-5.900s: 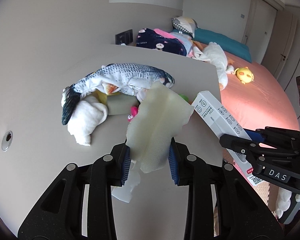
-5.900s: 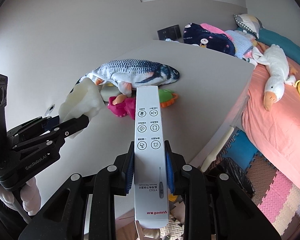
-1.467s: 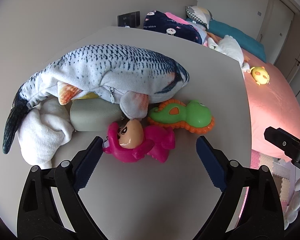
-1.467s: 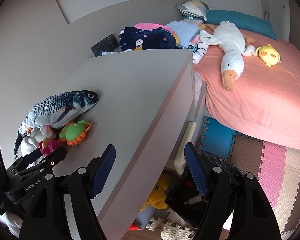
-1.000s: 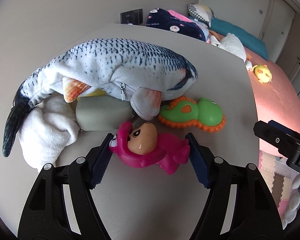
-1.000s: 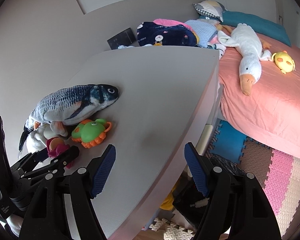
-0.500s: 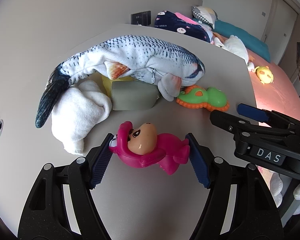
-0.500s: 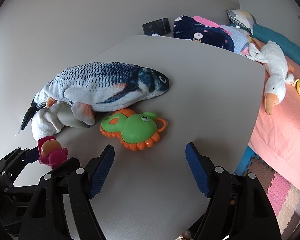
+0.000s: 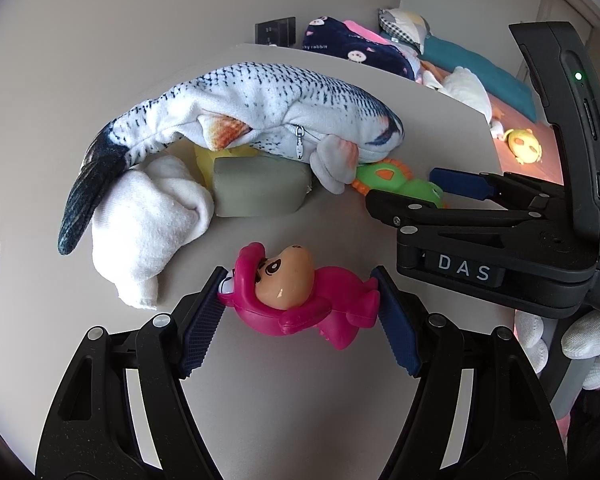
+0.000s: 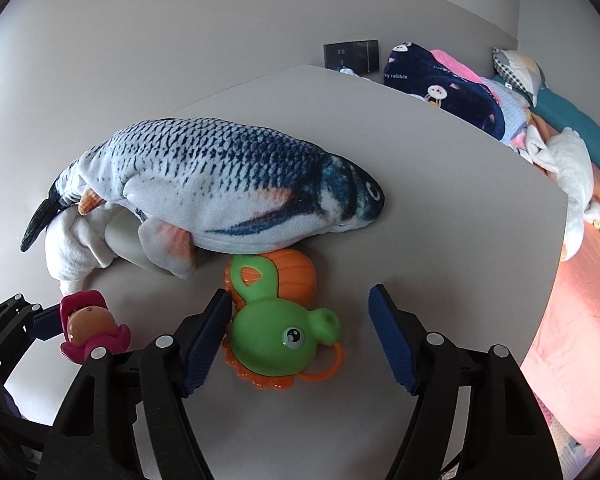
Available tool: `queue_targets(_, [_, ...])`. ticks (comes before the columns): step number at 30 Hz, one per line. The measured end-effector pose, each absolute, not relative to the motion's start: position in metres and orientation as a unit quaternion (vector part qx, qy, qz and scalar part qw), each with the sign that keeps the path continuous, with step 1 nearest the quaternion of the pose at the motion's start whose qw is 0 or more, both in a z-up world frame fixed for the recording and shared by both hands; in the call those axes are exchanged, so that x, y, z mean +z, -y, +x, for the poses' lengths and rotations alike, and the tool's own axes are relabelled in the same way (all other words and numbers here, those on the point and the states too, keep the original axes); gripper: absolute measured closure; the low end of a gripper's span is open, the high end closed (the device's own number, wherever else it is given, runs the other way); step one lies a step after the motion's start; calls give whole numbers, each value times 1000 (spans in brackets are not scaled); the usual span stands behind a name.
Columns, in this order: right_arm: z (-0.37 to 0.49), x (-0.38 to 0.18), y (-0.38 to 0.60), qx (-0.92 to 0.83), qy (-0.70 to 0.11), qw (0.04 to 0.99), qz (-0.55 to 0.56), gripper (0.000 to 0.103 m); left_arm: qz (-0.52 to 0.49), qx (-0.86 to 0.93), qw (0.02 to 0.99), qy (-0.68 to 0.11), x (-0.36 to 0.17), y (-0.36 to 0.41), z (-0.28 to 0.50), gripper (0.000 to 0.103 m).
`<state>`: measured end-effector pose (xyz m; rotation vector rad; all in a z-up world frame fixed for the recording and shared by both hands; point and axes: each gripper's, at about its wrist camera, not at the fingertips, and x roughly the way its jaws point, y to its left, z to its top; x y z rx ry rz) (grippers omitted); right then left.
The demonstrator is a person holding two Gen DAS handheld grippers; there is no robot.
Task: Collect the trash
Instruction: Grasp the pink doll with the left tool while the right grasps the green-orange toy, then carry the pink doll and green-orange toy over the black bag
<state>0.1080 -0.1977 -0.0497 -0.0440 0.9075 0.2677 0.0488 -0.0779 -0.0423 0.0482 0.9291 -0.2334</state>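
Left gripper (image 9: 300, 300) pinches a glossy pink plastic doll with a tan cartoon face (image 9: 300, 300); both blue ribbed pads press its sides, the doll's far end hidden behind the right pad, and whether it still rests on the pale grey tabletop (image 9: 300, 420) or is lifted clear can't be told. From the right wrist view the same doll shows only as a head and a bit of body, the rest cut off behind the black finger frame. Right gripper (image 10: 300, 328) straddles a green plastic sea-creature toy with an orange frilled rim and loop handle (image 10: 284, 336); jaws are closing, left pad touching or just beside the toy's edge, right pad apart from it, so no grip. In the left wrist view this green toy is mostly blocked by the right gripper's fingers, only a sliver showing. Behind it lies a plush blue-and-white scaled fish with orange fins (image 10: 228, 188), its belly just beside the toy's orange shell. Under the fish: a crumpled white cloth (image 9: 156, 216), a grey-green soft block (image 9: 260, 188) and a yellow object (image 9: 208, 160), mostly hidden, shape unclear. A white-gloved hand (image 9: 580, 344) on the right gripper's handle is cut off at the frame edge. Beyond the table edge, a pink-sheeted bed (image 10: 580, 320) with a white plush goose (image 10: 572, 172), partly cropped.
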Motion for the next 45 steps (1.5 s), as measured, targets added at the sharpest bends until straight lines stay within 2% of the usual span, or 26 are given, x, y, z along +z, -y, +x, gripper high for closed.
queue_targets(1, [107,-50,196,129,-436,890,-27,39,23,-113,887,-447,-42,77,49,33])
queue_targets(2, [106,-49,193,127,-436,890,-33,47,22,-113,887,-448,-43,77,49,33])
queue_targets(3, [105,-49,191,124,-437,890,-39,48,21,-113,887,-448,-43,77,49,33])
queue_targets(13, [89,-44,205,95,-459,883,-12,48,21,-126,887,-443,-37,81,46,33])
queue_targets(25, [53,-17,245,68,-433,899,23,48,38,-153,891,-426,-26,101,34,33])
queue_targets(45, [4,-7,308,24,-416,906,73,48,78,-193,886,-415,-21,144,13,33])
